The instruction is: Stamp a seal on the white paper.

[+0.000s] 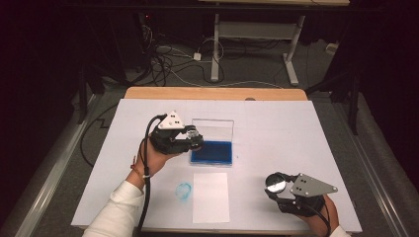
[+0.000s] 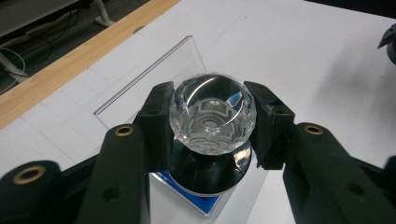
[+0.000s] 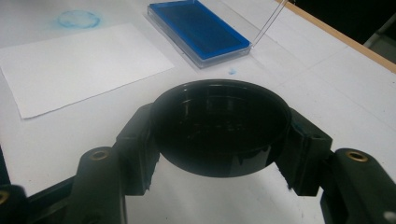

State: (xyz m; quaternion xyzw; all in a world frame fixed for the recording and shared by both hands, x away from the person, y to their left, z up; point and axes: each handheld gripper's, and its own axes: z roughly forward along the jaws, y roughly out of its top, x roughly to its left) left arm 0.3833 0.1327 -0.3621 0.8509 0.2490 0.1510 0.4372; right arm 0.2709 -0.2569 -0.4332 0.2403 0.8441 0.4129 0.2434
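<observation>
Stamp sits clamped in the left gripper above the ink pad on the counter; the right gripper clamps its black cap (near the paper). Wet ink could smudge if the faceted knob slips.

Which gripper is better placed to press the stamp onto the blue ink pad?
Left. The left gripper holds the crystal-handled stamp right over the blue ink pad. The right gripper holds the black cap near the table's front edge.
</observation>
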